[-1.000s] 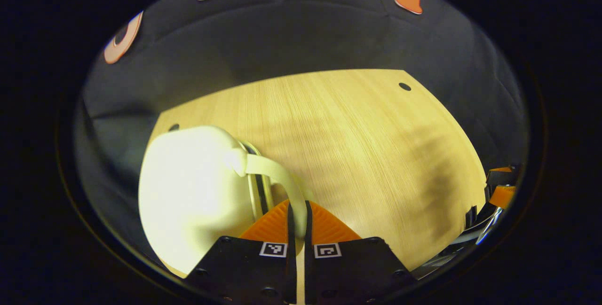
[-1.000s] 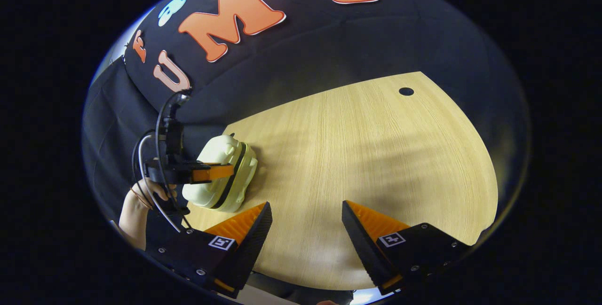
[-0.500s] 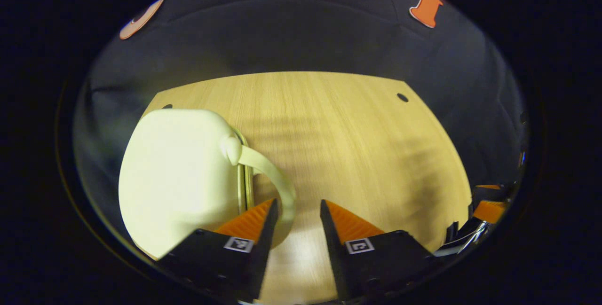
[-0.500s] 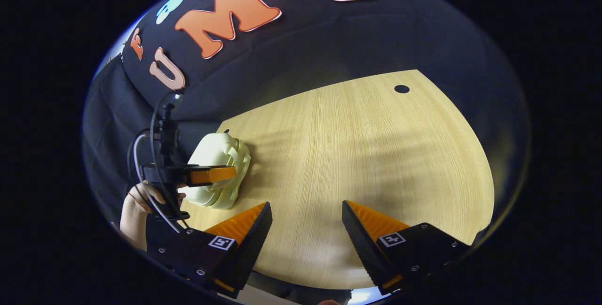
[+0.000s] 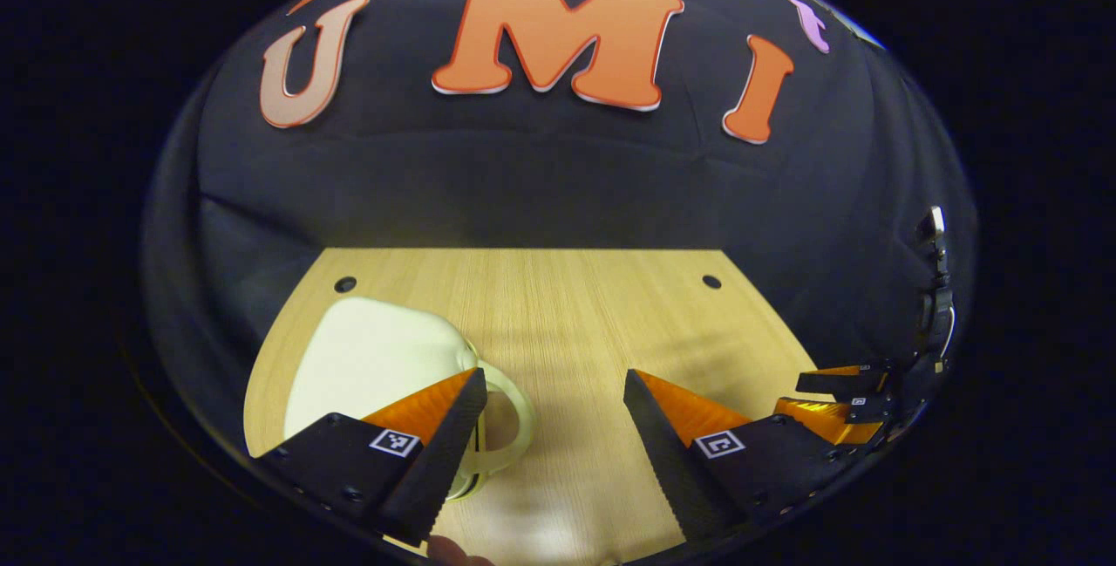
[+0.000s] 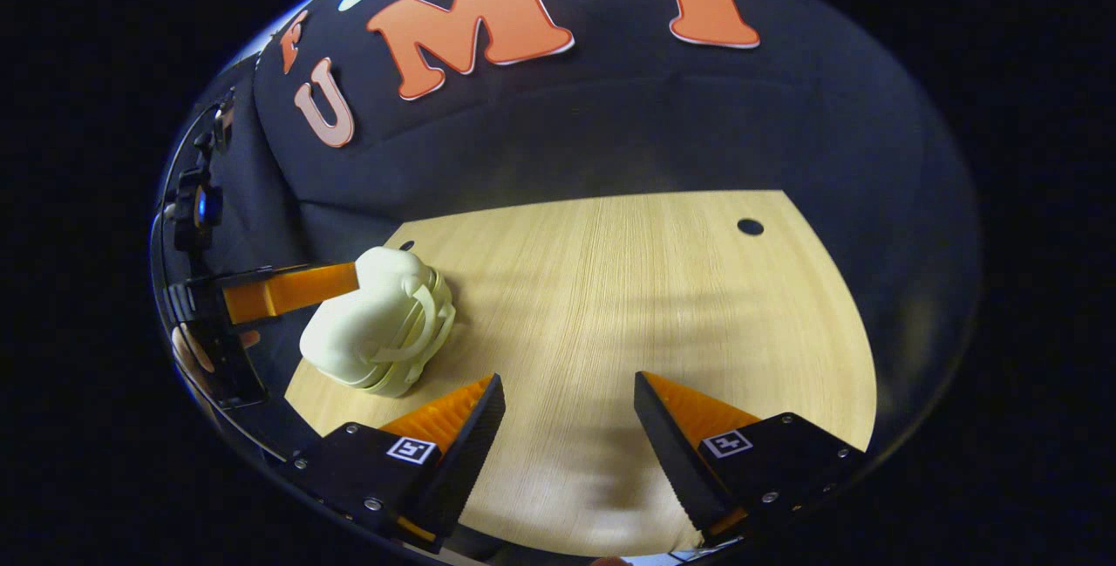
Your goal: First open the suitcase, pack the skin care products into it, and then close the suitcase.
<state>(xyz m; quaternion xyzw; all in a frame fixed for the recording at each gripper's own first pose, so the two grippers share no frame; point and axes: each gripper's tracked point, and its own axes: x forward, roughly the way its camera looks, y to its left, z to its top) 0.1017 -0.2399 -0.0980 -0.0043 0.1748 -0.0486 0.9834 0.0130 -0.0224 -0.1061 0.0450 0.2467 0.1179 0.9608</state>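
Suitcase [image 6: 375, 322], small and cream, lies shut near the table's [image 6: 663, 304] far left corner, handle loop facing the middle. Its light shell could skid off that edge if nudged carelessly. Left gripper [image 5: 551, 426] hangs wide open just above it, 1 finger overlapping the handle; right gripper [image 6: 567, 422], also spread wide, holds nothing, well apart.
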